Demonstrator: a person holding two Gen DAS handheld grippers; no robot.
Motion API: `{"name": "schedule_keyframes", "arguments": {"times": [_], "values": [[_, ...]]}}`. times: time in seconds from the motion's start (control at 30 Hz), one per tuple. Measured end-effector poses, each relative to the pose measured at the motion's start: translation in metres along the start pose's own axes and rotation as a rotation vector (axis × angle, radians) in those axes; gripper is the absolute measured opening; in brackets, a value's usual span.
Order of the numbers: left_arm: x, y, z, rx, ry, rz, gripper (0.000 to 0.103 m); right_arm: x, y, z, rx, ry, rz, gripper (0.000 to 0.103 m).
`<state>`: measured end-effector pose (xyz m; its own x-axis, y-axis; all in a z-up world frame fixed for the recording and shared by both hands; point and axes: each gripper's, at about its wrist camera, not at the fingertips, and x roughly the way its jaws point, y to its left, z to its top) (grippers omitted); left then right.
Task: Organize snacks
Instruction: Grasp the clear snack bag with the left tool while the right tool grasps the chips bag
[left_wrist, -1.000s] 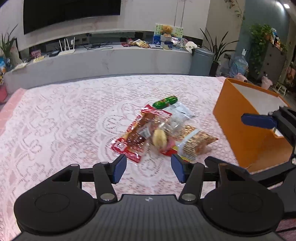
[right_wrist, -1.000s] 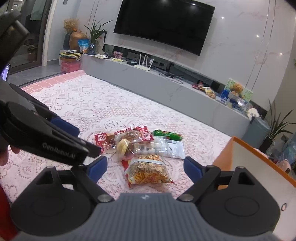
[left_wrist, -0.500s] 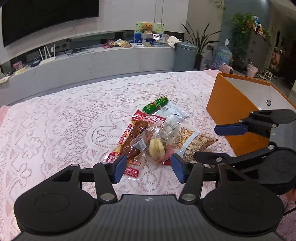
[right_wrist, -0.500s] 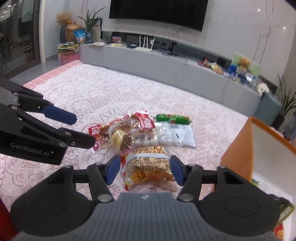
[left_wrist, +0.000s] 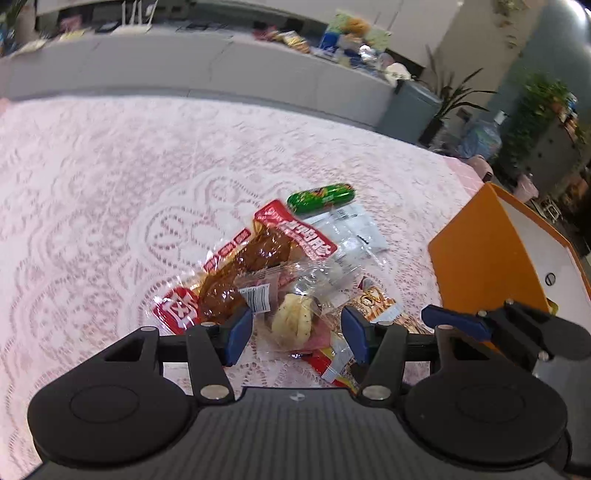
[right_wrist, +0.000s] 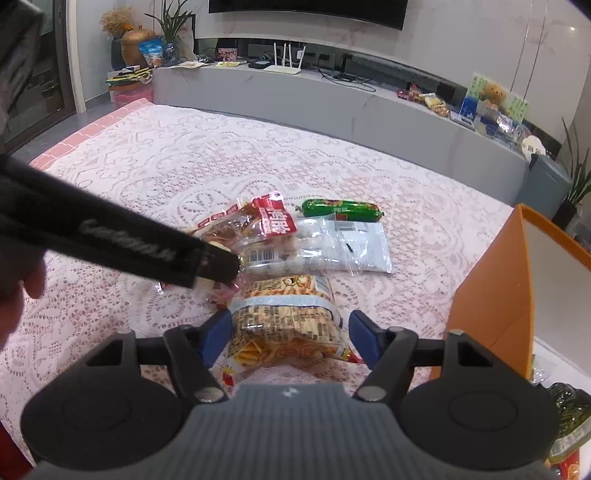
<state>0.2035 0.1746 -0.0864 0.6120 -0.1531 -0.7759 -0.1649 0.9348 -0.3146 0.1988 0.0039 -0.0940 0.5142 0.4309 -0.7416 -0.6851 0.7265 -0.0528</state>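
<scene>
A pile of snacks lies on the pink lace cloth (left_wrist: 110, 192). My left gripper (left_wrist: 295, 332) is open, its pads either side of a clear packet with a yellow bun (left_wrist: 293, 321), not pressing it. My right gripper (right_wrist: 290, 338) straddles a bag of cracker sticks (right_wrist: 288, 321); its jaws are opening and do not squeeze the bag. Behind lie a red packet of brown meat (left_wrist: 258, 254), a clear packet of white balls (right_wrist: 332, 247) and a green sausage (left_wrist: 321, 197). In the right wrist view the left gripper's black finger (right_wrist: 207, 258) reaches in from the left.
An orange box (left_wrist: 480, 258) with a white inside stands open to the right of the pile; a green wrapper (right_wrist: 569, 417) shows inside it. A long grey bench (right_wrist: 332, 99) with clutter runs behind the cloth. A person's hand (right_wrist: 18, 295) is at the left edge.
Both grippers have come down and forward onto the pile. The right jaws narrowed, then widened, and now straddle the cracker bag. The left jaws kept their width and now flank the bun packet.
</scene>
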Motion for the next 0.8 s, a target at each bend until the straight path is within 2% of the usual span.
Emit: {"name": "schedule_keyframes", "arguments": {"times": [0.2, 0.4, 0.53, 0.8], "values": [[0.009, -0.007, 0.0, 0.009, 0.01, 0.023, 0.064, 0.008, 0.001, 0.0, 0.006, 0.024, 0.003, 0.074], [0.009, -0.007, 0.0, 0.003, 0.002, 0.035, 0.052, 0.01, 0.0, 0.0, 0.011, 0.031, -0.001, 0.075], [0.001, -0.002, -0.001, -0.017, -0.021, 0.019, 0.044, 0.013, 0.002, 0.0, 0.003, 0.036, -0.006, 0.076], [-0.027, 0.005, -0.005, -0.009, -0.063, 0.027, 0.043, 0.023, 0.0, -0.002, 0.02, 0.054, 0.006, 0.079]]}}
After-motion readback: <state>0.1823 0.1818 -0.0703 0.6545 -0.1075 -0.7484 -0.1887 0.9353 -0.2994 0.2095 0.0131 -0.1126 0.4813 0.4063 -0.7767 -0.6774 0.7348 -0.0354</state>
